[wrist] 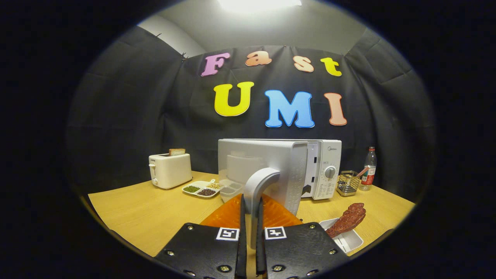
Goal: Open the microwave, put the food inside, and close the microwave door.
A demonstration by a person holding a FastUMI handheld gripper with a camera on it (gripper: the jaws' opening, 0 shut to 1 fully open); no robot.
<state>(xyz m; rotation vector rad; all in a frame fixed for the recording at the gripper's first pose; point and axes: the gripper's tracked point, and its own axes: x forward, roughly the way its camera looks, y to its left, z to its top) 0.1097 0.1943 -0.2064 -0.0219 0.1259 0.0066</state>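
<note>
- Two fingers of the gripper [250, 211] stood close together in the gripper view, narrowed onto the microwave door handle [259, 190] — the handle's lower stem ran down between them, and both fingers pressed its sides.
- The microwave [323, 166] sat on the wooden table [147, 209] just beyond the fingers, with its door [263, 166] swung out toward the camera; the door's outer face and curved handle rose directly ahead of the fingertips.
- The microwave's control panel with its round dial [329, 172] showed to the right of the open door.
- The food [347, 219] — a dark reddish piece — lay tilted on a white tray [348, 240], right of the fingers and nearer than the microwave, apart from the gripper.
- An orange mat [226, 215] lay on the table under and just ahead of the fingers.
- A white toaster [169, 169] with a slice of bread [176, 152] sticking up stood to the left of the microwave, well apart from the gripper.
- A divided white dish [202, 189] of beans or grains lay between the toaster and the door.
- A small wire basket [347, 183] and a plastic bottle [370, 168] stood right of the microwave, near the booth wall.
</note>
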